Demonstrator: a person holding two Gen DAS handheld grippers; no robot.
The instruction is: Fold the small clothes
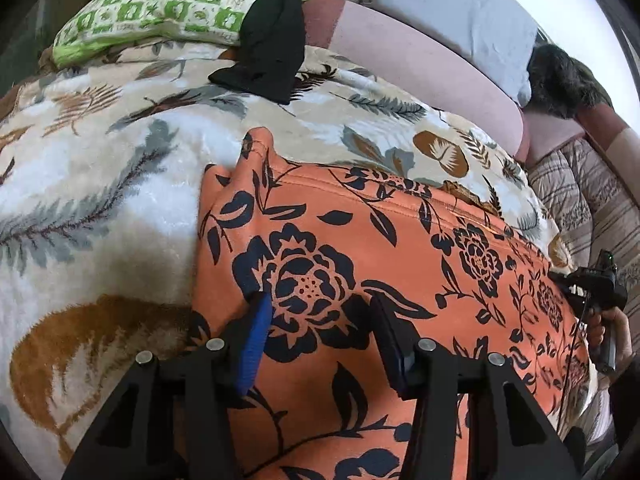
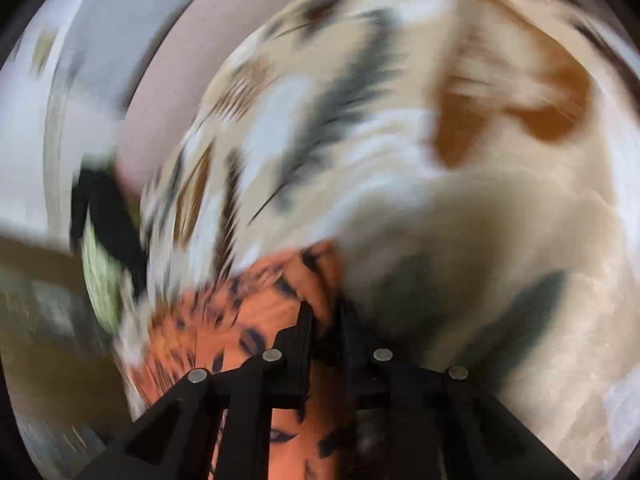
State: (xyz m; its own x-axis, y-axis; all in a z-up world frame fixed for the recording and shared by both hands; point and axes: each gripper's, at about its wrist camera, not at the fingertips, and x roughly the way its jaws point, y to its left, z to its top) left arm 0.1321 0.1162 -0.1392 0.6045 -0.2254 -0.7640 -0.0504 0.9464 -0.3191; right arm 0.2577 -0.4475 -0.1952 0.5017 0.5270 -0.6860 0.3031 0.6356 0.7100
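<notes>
Leaf-print blanket [image 1: 100,168] covers the bed. Orange floral garment [image 1: 360,248] lies flat on it, right of centre, with one corner bunched at its far left. Green checked pillow [image 1: 160,4] and black cloth [image 1: 272,40] sit far left. Left gripper [image 1: 320,320] released, jaws apart above the garment's near part. Right gripper [image 2: 324,316] clenched on the garment's orange edge [image 2: 316,276]; view blurred.

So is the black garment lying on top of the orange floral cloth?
No, the black garment is draped off the green checked pillow onto the feather-print blanket, well clear of the orange floral cloth.
</notes>
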